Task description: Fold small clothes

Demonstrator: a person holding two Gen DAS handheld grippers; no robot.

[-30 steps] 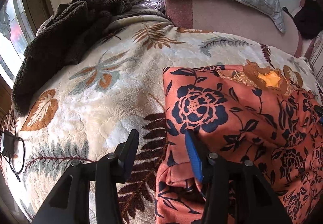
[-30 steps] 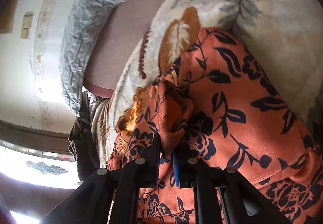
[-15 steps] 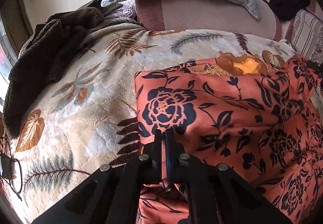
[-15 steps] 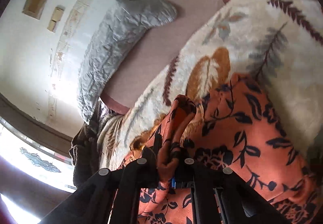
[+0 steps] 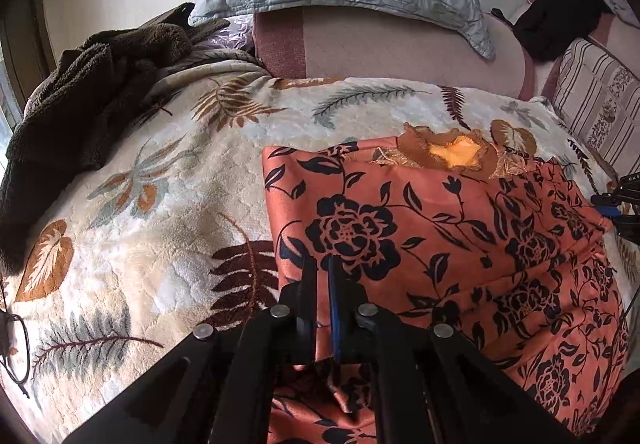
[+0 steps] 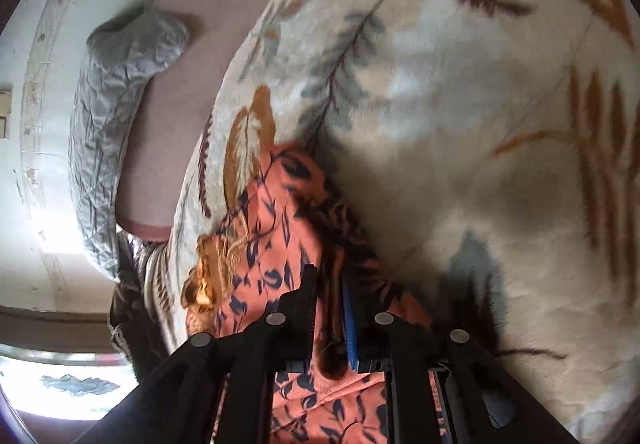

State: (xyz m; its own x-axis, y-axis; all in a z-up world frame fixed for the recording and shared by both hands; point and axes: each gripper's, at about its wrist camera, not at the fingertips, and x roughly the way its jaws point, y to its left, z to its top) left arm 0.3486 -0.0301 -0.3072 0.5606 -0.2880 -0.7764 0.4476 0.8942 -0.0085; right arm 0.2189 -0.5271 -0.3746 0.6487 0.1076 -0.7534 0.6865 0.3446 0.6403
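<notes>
left gripper [image 5: 322, 268]: clamped on near edge of orange floral garment [image 5: 440, 228] | right gripper [image 6: 329, 276]: pinching its far-side fold | leaf-print blanket [image 5: 140, 204]: beneath both

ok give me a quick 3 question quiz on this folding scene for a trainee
1. True or false: the left tool is shut on the orange floral garment.
2. What lies under the garment? A) the leaf-print blanket B) a wooden table C) a striped rug
3. Fill in: the right tool is shut on the ____.

Key: 1 true; 2 A; 3 garment
</notes>
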